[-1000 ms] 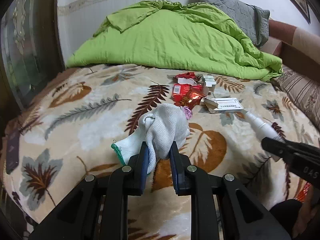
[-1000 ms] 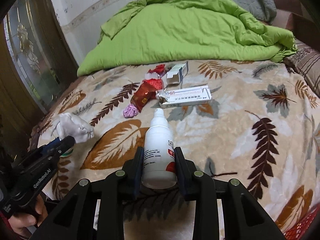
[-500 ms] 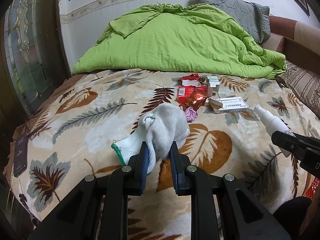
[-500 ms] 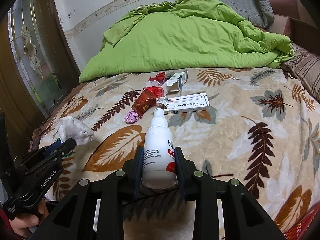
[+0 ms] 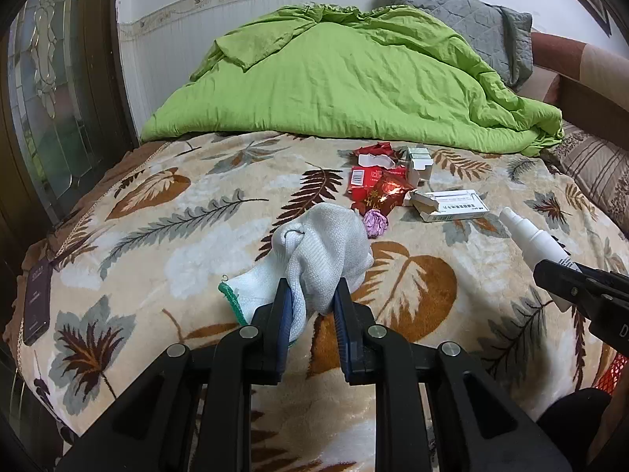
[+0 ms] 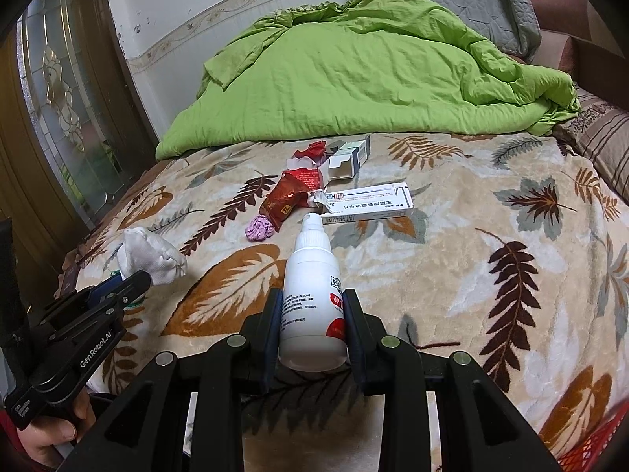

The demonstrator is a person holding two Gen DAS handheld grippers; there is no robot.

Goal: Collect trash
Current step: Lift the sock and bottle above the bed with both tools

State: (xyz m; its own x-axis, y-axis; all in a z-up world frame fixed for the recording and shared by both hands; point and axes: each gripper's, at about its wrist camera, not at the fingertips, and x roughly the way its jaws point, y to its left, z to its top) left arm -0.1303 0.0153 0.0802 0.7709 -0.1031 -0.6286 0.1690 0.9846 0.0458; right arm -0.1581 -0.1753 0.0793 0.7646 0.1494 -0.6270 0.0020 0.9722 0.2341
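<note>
My left gripper (image 5: 312,295) is shut on a crumpled white glove with a green cuff (image 5: 322,244) and holds it above the leaf-patterned blanket (image 5: 157,236). My right gripper (image 6: 312,306) is shut on a white plastic spray bottle (image 6: 312,287), nozzle pointing away. The bottle also shows at the right of the left wrist view (image 5: 534,240), and the glove at the left of the right wrist view (image 6: 151,253). On the bed lie red wrappers (image 5: 377,188), a pink crumpled ball (image 5: 375,223), a long white box (image 5: 452,206) and a small open carton (image 5: 420,165).
A green duvet (image 5: 354,86) and grey pillow (image 5: 464,19) fill the far end of the bed. A dark phone (image 5: 37,303) lies at the blanket's left edge. A red mesh basket (image 6: 593,448) shows at the lower right. A glass-panelled door (image 6: 59,90) stands left.
Both grippers have drawn back and risen a little from the bed, keeping hold of the glove and the bottle. The trash pile looks slightly farther away.
</note>
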